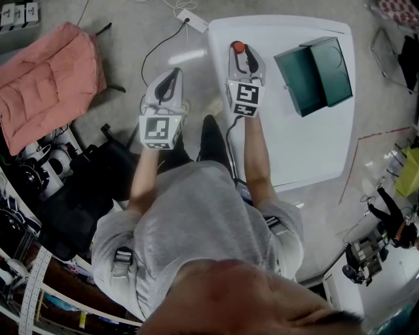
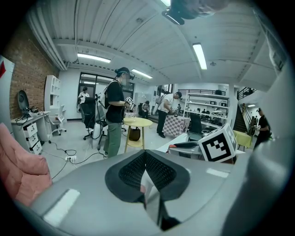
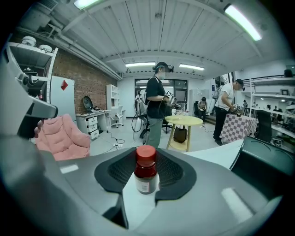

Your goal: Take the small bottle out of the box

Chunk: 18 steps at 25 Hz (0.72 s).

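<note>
A small brown bottle point(image 3: 146, 175) with a red cap point(image 1: 237, 47) stands upright between the pads of my right gripper point(image 1: 239, 53), which is shut on it near the far left corner of the white table point(image 1: 308, 144). Its base is low, at the tabletop. To the right on the table lies the dark green box point(image 1: 314, 73), open, with its lid folded back; its edge shows in the right gripper view point(image 3: 265, 161). My left gripper point(image 1: 170, 75) hangs off the table's left side above the floor, with its jaws together and nothing between them point(image 2: 145, 154).
A pink padded chair point(image 1: 46, 78) stands on the floor at left. A power strip point(image 1: 191, 19) with cables lies beyond the table. Shelves and gear crowd the lower left. Ahead, several people stand round a yellow round table point(image 3: 183, 120).
</note>
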Tool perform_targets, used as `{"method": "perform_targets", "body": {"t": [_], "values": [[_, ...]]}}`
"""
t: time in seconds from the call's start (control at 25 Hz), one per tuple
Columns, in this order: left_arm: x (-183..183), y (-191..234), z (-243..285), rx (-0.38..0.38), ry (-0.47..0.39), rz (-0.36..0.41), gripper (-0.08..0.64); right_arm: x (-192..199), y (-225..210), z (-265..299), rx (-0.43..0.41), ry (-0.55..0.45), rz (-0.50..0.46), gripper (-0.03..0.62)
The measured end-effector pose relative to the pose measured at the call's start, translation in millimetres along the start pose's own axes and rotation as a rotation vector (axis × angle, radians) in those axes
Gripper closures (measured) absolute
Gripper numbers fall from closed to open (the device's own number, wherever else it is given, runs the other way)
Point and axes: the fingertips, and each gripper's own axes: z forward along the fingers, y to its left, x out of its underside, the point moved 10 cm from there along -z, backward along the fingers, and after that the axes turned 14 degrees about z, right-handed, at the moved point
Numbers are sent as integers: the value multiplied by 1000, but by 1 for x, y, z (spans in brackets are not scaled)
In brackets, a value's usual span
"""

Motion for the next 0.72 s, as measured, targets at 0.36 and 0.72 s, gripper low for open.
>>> {"method": "perform_targets", "body": {"t": [0.36, 0.72], "values": [[-4, 3, -8, 2, -19, 7, 548, -4, 3, -4, 13, -20, 14, 402], [-19, 6, -19, 17, -65, 21, 548, -25, 11, -29, 35, -90, 4, 388]]}}
